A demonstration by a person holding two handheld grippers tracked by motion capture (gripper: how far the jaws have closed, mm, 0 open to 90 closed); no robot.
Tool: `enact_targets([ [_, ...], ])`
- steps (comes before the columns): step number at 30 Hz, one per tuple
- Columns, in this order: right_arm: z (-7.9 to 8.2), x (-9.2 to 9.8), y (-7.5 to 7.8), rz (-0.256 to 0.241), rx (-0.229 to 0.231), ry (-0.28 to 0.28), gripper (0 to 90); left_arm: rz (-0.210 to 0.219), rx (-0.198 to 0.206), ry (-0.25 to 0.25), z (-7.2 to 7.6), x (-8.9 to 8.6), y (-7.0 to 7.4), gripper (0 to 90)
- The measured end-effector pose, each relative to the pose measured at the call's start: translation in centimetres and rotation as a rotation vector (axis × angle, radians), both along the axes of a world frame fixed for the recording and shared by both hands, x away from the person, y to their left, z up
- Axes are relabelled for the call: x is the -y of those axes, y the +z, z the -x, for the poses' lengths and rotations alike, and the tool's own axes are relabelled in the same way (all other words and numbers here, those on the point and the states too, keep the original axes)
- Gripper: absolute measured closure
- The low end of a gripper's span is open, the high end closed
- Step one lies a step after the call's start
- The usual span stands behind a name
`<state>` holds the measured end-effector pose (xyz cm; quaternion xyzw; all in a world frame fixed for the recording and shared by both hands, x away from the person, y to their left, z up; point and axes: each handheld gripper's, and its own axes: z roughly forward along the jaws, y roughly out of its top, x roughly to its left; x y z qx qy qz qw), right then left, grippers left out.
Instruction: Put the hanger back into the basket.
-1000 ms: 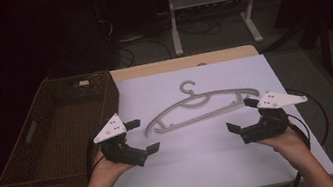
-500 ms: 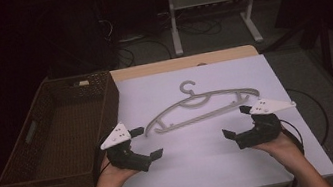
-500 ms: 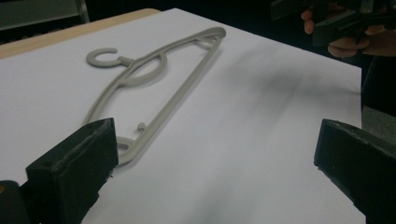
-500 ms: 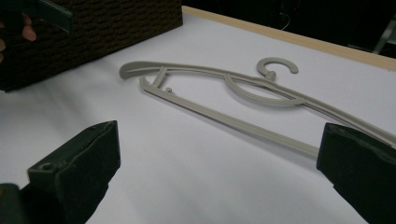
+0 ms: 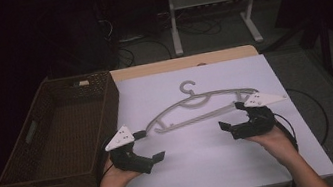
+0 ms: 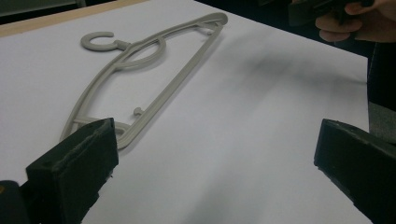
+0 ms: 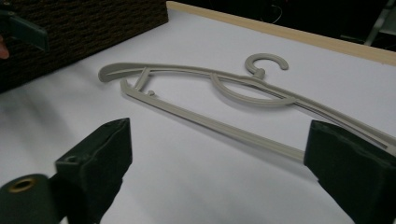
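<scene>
We hold the left gripper (image 5: pixel 147 146) and right gripper (image 5: pixel 231 116) with fingers spread wide (gripping nothing), flanking the grey hanger (image 5: pixel 197 107) flat on the tabletop (image 5: pixel 206 168).

A pale grey-beige plastic hanger (image 5: pixel 197 106) lies on the plain white tabletop sheet (image 5: pixel 206 168), one flat colour from hook to tips, no markings. A strip of light tan wood (image 5: pixel 175 64) edges the far side of that white. The woven wicker basket (image 5: pixel 55 136) is deep brown, its weave a fine, regular crisscross. The matte black left gripper (image 5: pixel 150 146) carries a light grey three-cornered plate, and the black right gripper (image 5: pixel 231 116) matches it, grey plate and all. Black cables trail from both.
</scene>
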<state>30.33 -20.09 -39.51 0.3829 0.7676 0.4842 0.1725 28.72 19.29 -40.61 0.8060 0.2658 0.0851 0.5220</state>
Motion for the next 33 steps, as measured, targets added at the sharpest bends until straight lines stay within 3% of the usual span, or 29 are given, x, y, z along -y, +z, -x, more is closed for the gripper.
enact_targets([
  [10,-2.6,-2.1,-0.4,0.029,-0.032,0.001,34.6,-0.003,-0.006,-0.006,0.0,0.1,-0.2,0.0],
  [16,-3.9,-3.6,-0.3,0.033,-0.011,0.007,54.1,-0.001,-0.006,-0.006,0.0,0.0,-0.2,0.0],
  [26,-6.1,-5.2,-1.5,0.07,-0.051,0.006,88.5,0.001,-0.006,-0.008,-0.1,0.0,-0.2,0.0],
  [33,-7.3,-5.3,-2.8,0.105,-0.085,-0.001,89.5,0.002,-0.009,-0.012,0.0,0.0,-0.2,0.0],
])
